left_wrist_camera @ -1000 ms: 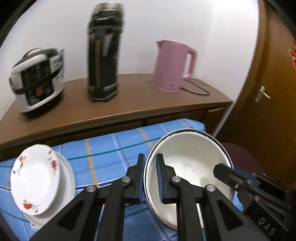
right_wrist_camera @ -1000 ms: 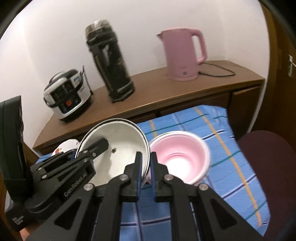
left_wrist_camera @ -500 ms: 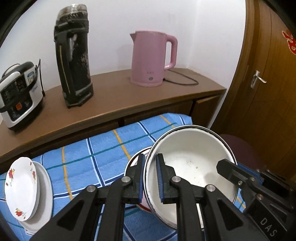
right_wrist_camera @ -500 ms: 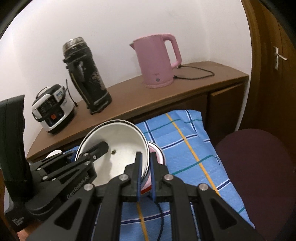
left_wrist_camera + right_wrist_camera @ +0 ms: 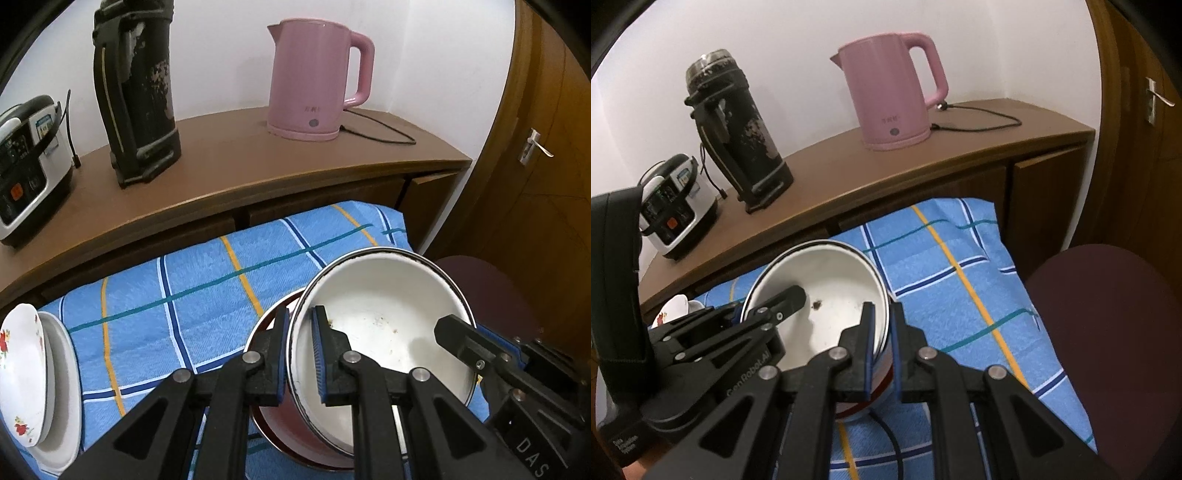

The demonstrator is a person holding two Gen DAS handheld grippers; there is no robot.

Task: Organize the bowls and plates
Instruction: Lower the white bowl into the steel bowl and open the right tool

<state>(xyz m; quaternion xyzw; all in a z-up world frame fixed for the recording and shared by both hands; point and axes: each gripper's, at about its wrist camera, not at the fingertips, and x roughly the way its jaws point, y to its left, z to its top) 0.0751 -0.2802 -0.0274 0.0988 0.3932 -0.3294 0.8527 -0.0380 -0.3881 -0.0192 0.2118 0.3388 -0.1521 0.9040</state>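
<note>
Grippers, left (image 5: pixel 298 350) and right (image 5: pixel 878 350), each clamp opposite rims of white bowl (image 5: pixel 384 325), probably nesting it level into pink bowl (image 5: pixel 273 417).

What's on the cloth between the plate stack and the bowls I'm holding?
Nothing: in the left wrist view only bare blue checked cloth lies between the plate stack and the white bowl.

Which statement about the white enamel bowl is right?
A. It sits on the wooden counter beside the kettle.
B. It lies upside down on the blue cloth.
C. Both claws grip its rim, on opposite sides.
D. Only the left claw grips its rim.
C: the left claw pinches one side of the white enamel bowl's rim, and the right claw pinches the opposite side, with the bowl open side up over the pink bowl.
</note>
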